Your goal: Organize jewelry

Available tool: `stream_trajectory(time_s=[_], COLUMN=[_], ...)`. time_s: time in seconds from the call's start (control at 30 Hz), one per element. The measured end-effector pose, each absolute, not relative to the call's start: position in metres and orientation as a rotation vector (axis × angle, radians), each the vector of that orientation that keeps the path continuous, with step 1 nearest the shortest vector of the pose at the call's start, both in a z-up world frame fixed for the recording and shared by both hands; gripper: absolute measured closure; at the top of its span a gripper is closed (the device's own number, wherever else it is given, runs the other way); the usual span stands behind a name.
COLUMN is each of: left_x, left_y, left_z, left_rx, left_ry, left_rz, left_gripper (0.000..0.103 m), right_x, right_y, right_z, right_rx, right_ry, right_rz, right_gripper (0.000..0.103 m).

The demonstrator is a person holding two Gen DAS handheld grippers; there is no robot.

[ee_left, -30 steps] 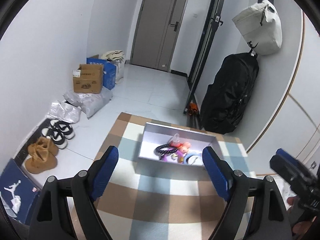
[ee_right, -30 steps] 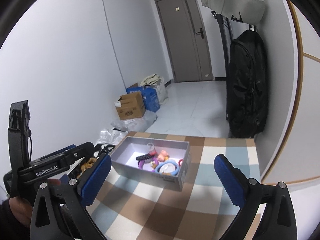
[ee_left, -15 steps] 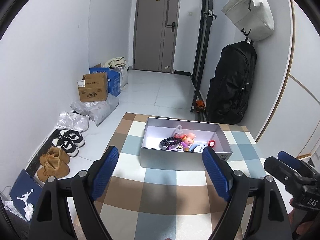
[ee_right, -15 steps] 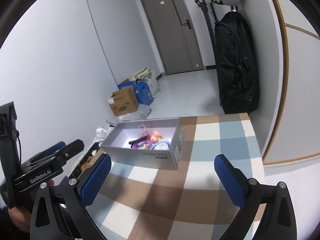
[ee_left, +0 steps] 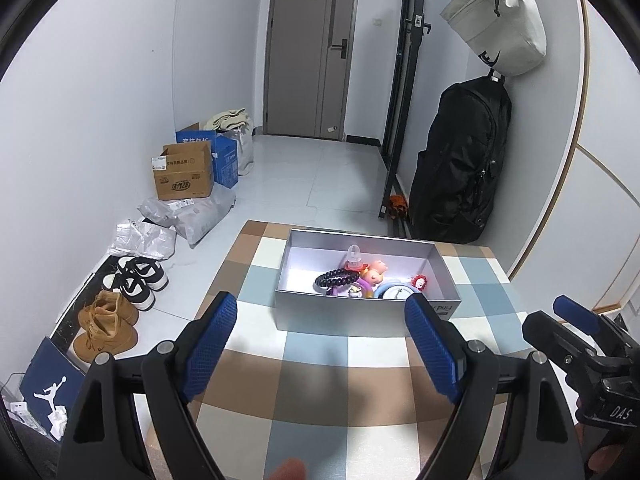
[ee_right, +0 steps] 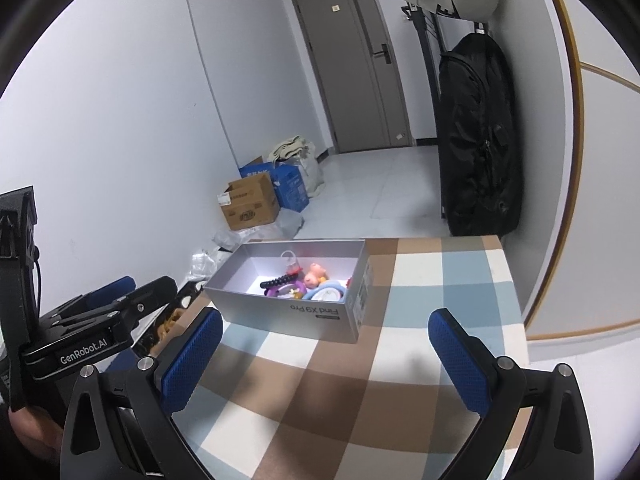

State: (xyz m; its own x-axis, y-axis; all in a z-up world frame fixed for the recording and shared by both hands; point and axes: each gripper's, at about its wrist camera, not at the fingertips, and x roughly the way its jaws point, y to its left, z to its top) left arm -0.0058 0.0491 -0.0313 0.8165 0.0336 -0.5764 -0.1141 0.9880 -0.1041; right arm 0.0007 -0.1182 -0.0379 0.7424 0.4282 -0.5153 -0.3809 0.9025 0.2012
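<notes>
Left tongs (ee_left: pixel 320 336): jaws wide apart, blue pads bare, nothing between them, hovering above the checked cloth.
Right tongs (ee_right: pixel 326 344): jaws spread wide too, empty, also over the cloth and short of the box.
Each seen by the other: from the left wrist the right tongs sit off to the right edge; from the right wrist the left tongs poke in from the left, "GenRobot.AI" printed on the body, a hand gripping below.
Checked cloth (ee_left: pixel 320 380): brown, blue and white squares, directly under both pairs of tongs.
Grey box (ee_left: pixel 352 318): open-topped, straight ahead of the left tongs, just past their tips; ahead and a little left of the right tongs, not touched by either.
Jewelry and trinkets: all inside the box, bunched toward its near wall.
Black bead bracelet (ee_left: pixel 336 279): lying in the box, nearest the left pad side of the heap.
Pink figure (ee_left: pixel 376 270): just right of the beads.
Blue ring (ee_left: pixel 396 292): against the near wall, close to the left tongs' right pad.
Red flower piece (ee_left: pixel 418 281): furthest right in the heap.
Clear pink-based bottle (ee_left: pixel 354 256): upright behind the beads.
Beyond the box: black backpack (ee_left: pixel 460 168) hanging far right, cardboard carton (ee_left: pixel 184 178) far left on the floor, shoes (ee_left: pixel 136 280) nearer left.
</notes>
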Motion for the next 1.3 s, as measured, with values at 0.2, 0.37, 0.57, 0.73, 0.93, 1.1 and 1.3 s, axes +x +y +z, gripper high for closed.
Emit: stream_trajectory(time_s=[0.2, 0.37, 0.57, 0.73, 0.93, 1.1, 1.3], left_x=[-0.0052, -0.0065, -0.0078, -0.0095, -0.0068, -0.0065, -0.0073], left_y=[0.0482, 0.0463, 0.0493, 0.0494, 0.05, 0.0511, 0.0486], left_z=[-0.0315, -0.0295, -0.0284, -0.027, -0.0291, -0.0296, -0.0281], left_rx=[-0.134, -0.123, -0.136, -0.138, -0.142, -0.155, -0.146], left_ry=[0.614, 0.605, 0.606, 0.592, 0.602, 0.608, 0.606], left_rz=[0.072, 0.072, 0.078, 0.08, 0.08, 0.067, 0.061], left_gripper=[0.02, 0.02, 0.02, 0.02, 0.02, 0.02, 0.02], right_x=[0.0008, -0.0009, -0.0018, -0.0029, -0.0025, -0.0021, -0.002], right_y=[-0.1191, -0.1174, -0.1166, -0.1152, -0.1151, -0.1149, -0.1148], right_z=[-0.0375, -0.036, -0.0338, -0.0332, -0.0326, -0.0327, -0.0324], right_rx=[0.087, 0.071, 0.065, 0.057, 0.056, 0.052, 0.054], right_ry=[0.583, 0.576, 0.573, 0.571, 0.568, 0.569, 0.571], right_rz=[0.443, 0.442, 0.44, 0.441, 0.441, 0.442, 0.443], right_gripper=[0.0, 0.0, 0.0, 0.0, 0.0, 0.0, 0.0])
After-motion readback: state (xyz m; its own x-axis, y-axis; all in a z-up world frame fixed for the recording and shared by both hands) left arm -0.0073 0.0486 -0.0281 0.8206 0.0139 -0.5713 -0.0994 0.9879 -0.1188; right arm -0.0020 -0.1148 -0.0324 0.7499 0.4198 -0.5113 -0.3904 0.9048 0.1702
